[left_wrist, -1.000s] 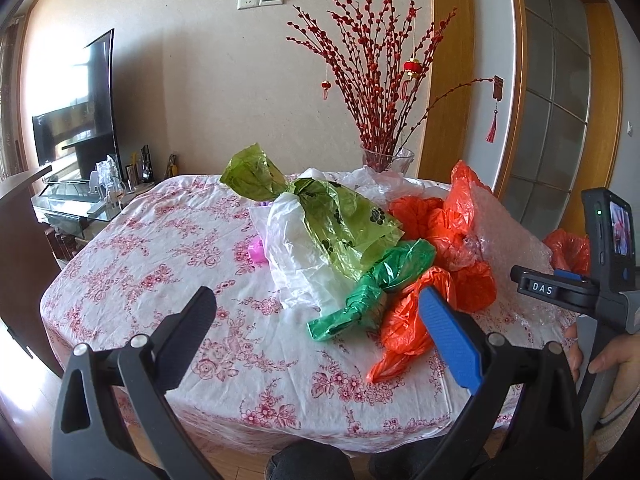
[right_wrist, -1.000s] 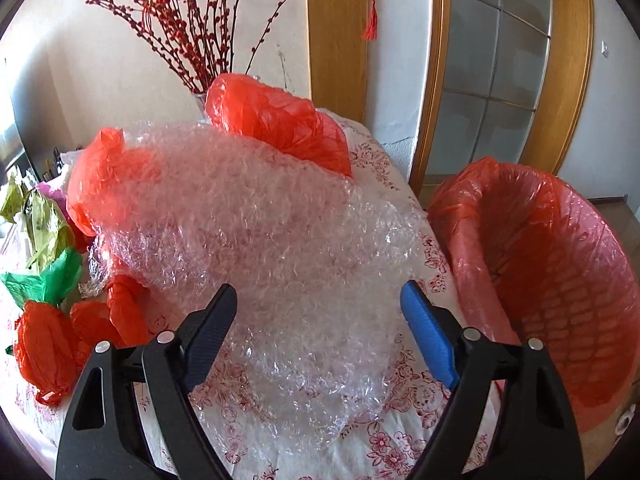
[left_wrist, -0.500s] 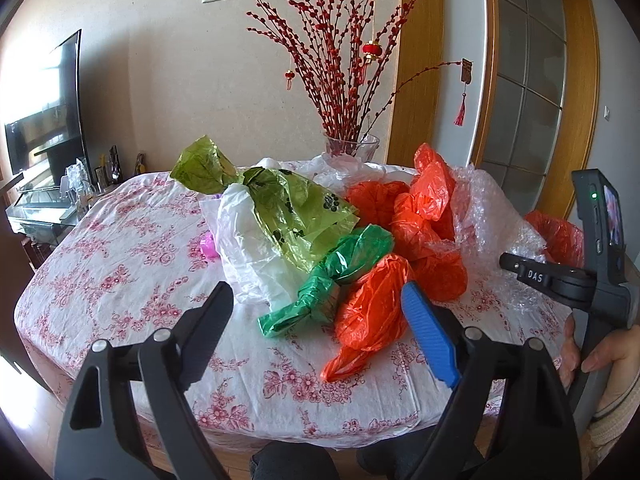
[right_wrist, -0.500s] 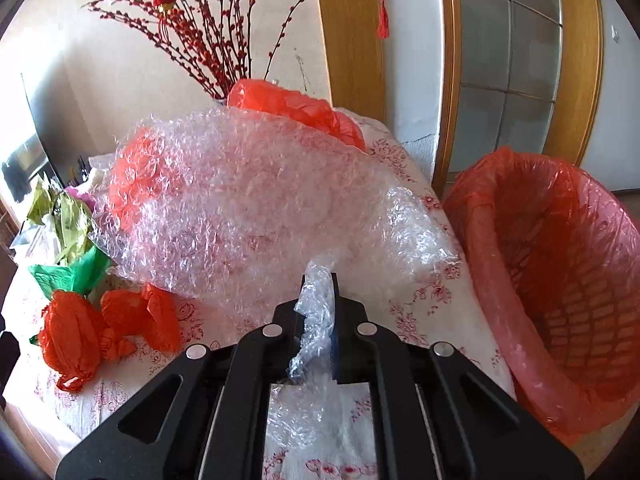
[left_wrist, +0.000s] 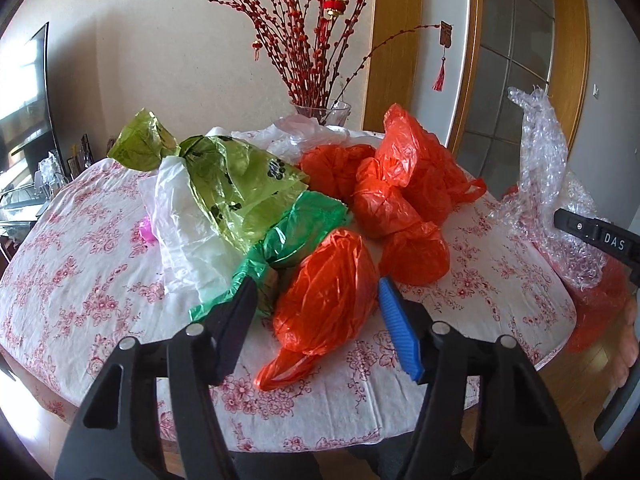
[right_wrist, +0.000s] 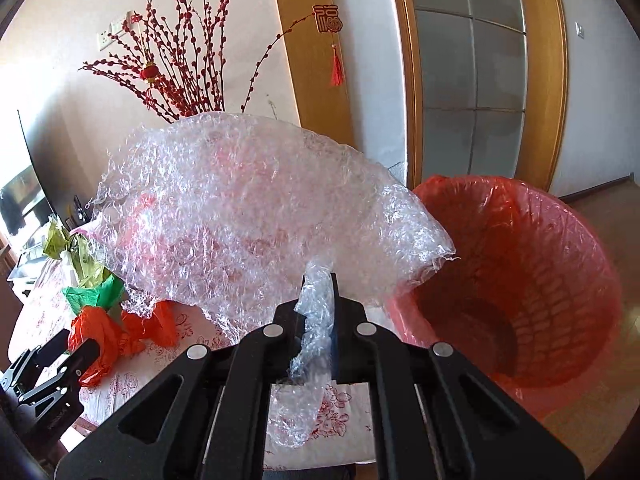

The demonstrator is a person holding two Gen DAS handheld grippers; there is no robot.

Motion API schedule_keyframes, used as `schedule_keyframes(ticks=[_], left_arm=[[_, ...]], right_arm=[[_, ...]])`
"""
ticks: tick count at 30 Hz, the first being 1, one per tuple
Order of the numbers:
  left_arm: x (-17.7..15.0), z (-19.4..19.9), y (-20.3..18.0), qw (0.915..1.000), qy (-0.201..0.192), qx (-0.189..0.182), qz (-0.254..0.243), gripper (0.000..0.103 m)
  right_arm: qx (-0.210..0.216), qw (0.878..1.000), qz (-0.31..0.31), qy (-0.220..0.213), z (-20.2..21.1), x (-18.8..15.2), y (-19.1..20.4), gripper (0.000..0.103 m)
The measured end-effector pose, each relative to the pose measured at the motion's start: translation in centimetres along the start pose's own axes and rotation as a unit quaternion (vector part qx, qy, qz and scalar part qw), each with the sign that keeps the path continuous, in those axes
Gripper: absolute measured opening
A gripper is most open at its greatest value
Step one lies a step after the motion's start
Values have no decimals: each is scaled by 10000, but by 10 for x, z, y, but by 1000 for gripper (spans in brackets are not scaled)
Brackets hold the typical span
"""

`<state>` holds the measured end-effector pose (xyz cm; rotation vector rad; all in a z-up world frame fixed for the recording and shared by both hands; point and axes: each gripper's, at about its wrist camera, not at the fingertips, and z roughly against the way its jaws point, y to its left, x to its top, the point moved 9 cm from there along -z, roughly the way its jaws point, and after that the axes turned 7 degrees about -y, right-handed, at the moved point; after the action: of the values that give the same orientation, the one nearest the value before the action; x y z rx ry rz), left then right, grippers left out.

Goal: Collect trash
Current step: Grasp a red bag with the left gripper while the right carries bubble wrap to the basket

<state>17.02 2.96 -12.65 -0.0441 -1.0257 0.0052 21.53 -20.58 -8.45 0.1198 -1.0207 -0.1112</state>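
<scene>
— Where is the left gripper (left_wrist: pixel 316 312)?
— Low in the frame's middle, pointing downward, its black and blue fingers (left_wrist: pixel 400 332) apart; the jaws have just been closing and the pads press on nothing.
— And the right gripper (right_wrist: pixel 318 304)?
— Bottom centre of its own view, jaws clamped together. A hand (left_wrist: pixel 630 340) grips its handle at the right edge.
</scene>
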Motion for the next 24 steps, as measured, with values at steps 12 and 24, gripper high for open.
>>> schedule_keyframes(ticks=[12, 24], left_arm=[[7, -3, -14, 9998, -24, -186, -110, 27], [43, 28, -48, 9967, -456, -669, -75, 25]], right_arm=[[-55, 9999, -131, -60, 11, -2, -10, 7], [-187, 9990, -285, -289, 29, 9, -35, 7]])
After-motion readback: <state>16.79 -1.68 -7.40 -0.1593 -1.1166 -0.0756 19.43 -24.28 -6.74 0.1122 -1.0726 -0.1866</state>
